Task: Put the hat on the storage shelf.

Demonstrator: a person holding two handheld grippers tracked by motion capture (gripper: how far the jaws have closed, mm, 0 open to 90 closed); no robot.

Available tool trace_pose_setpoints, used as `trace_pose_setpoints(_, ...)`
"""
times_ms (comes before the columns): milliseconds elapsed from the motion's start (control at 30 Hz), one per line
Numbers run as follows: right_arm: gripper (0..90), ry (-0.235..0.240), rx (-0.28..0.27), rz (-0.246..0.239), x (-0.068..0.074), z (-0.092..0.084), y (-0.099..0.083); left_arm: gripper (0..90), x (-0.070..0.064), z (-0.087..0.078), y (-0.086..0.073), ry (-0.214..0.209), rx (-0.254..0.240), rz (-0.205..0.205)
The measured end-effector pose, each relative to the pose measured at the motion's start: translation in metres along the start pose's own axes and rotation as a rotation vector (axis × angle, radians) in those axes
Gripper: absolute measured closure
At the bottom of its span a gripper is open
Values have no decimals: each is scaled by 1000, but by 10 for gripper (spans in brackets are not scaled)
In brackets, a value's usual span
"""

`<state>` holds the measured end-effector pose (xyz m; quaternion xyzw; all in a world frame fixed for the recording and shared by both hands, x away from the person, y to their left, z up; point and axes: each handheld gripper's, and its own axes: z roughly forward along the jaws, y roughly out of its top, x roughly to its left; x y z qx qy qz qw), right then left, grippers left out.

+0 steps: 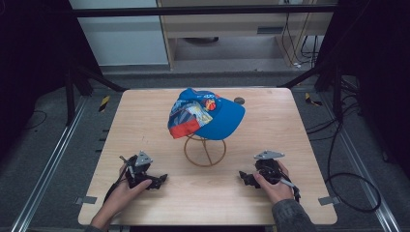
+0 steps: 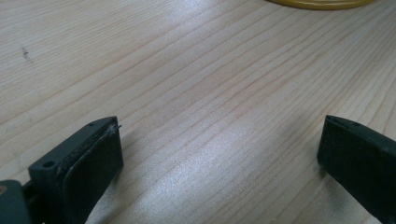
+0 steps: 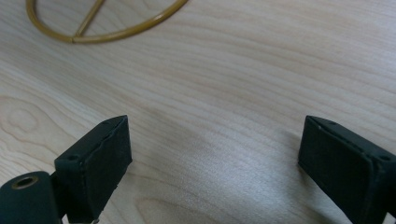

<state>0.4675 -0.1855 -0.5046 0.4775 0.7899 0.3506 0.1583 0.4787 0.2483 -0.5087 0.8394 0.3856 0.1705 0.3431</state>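
A blue cap (image 1: 205, 113) with orange and patterned panels rests on top of a gold wire stand (image 1: 205, 151) at the middle of the wooden table (image 1: 145, 116). My left gripper (image 1: 162, 181) lies low on the table to the stand's front left, held by a hand. Its jaws are wide apart over bare wood (image 2: 219, 133). On the front right, my right gripper (image 1: 243, 177) sits in the other hand, open (image 3: 215, 140) with nothing between its jaws. The stand's ring base (image 3: 107, 28) curves across the top of the right gripper view, and its edge (image 2: 322, 3) is at the top of the left gripper view.
A small dark round disc (image 1: 239, 100) lies on the table behind the cap. Cables (image 1: 348, 188) trail on the floor to the right. Metal rails (image 1: 48, 159) run along both sides of the table, and dark frame legs stand at the back corners.
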Motion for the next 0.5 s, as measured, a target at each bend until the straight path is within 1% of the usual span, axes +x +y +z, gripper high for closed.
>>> trace_pose_setpoints(33, 89, 0, 0, 0, 0, 0, 0, 0, 0, 0, 0, 0, 0, 0)
trace_pose_setpoints(67, 88, -19, -7, -18, 2, 2, -1, 0, 0, 0, 0, 0, 0, 0)
trace_pose_setpoints(200, 83, -24, -17, -18, 2, 3, -1, 0, 0, 0, 0, 0, 0, 0)
trace_pose_setpoints(300, 59, -58, -36, -70, 5, 6, -5, 0, 0, 0, 0, 0, 0, 0)
trace_pose_setpoints(500, 59, -56, -37, -71, 5, 6, -5, 0, 0, 0, 0, 0, -5, -4)
